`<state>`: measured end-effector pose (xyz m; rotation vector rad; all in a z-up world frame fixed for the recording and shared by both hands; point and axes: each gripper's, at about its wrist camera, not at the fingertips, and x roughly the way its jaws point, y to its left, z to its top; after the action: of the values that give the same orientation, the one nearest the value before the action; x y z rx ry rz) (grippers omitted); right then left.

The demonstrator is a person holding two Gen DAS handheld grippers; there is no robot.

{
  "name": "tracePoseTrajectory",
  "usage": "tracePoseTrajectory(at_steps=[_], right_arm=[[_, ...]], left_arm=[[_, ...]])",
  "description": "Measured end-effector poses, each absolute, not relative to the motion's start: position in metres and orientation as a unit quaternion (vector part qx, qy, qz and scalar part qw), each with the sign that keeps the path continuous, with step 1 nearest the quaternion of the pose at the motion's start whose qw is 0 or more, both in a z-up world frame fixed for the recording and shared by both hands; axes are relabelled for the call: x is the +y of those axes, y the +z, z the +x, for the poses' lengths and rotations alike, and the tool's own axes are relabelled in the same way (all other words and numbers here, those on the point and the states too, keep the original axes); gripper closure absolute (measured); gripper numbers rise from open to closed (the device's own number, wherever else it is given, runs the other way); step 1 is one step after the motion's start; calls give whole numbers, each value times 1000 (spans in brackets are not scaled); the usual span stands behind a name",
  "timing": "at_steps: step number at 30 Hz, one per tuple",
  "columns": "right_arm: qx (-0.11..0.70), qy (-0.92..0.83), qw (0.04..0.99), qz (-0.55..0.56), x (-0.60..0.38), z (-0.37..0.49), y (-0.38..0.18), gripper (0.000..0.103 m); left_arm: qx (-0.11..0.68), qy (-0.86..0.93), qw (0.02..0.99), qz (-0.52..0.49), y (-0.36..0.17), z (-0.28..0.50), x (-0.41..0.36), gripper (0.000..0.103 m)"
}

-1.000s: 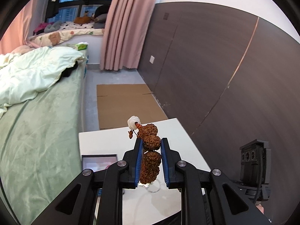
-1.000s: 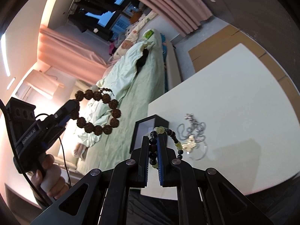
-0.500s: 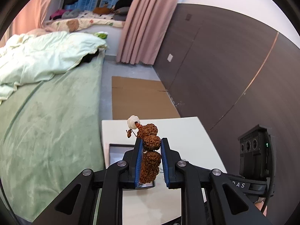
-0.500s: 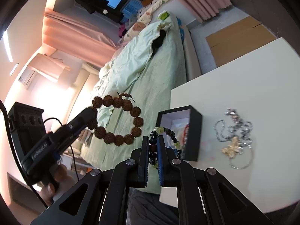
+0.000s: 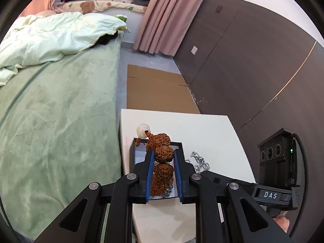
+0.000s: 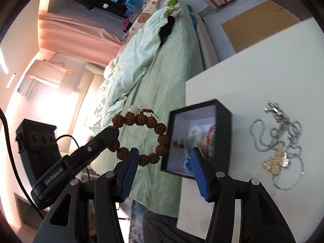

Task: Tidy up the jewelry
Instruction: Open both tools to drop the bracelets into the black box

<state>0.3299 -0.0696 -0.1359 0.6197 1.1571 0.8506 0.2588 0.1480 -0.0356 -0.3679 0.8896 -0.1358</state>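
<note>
Right gripper (image 6: 164,169): its jaws have just been opening and now stand wide apart with nothing between them. The small dark bead bracelet is not in them; blurred shapes inside the box may be it, but that cannot be told.
Left gripper (image 5: 162,162): closed on the brown seed bracelet (image 5: 162,158), which is pinched at one bead so the loop hangs free beside the box's near edge.
Box (image 6: 222,125): black, open-topped, at the table's corner by the bed; red and pale items show inside.
Step in hand: likely the brown bracelet goes in next. Bring the hanging loop fully over the opening, lower it past the rim, then release, so no bead catches the wall.
Chain necklace (image 6: 277,133): silver, with a gold butterfly charm, on the white table (image 6: 263,70) beyond the box, not yet put away.
</note>
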Motion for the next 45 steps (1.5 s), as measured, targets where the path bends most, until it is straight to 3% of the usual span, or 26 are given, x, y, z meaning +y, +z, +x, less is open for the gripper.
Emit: tracePoseTrajectory(at_steps=[13,19,20,21,23,24,35,45], right_arm=[[490,309,747,327,-175,322,-135,50],[481,291,754,340,-208,317,-134,50],[480,289,755,341,-212,316,-133,50],[478,287,757,341,-217,314,-133,50],[478,285,757,342,-220,313,-134,50],[478,284,758,341,-223,311,-134,50],[470,263,765,353,-252,300,-133,50],[467,250,767,363,-273,294,-137,50]], left_arm=[[481,-49,860,-161,-78,290,108,83],[494,-60,849,-179,-78,293,101,77],[492,-60,850,-177,-76,293,99,66],[488,-60,853,-175,-72,291,98,50],[474,-58,860,-177,-64,287,97,30],[469,-57,863,-178,-62,286,96,28],[446,-84,874,-174,-47,281,72,28],[482,-105,848,-193,-79,295,53,28]])
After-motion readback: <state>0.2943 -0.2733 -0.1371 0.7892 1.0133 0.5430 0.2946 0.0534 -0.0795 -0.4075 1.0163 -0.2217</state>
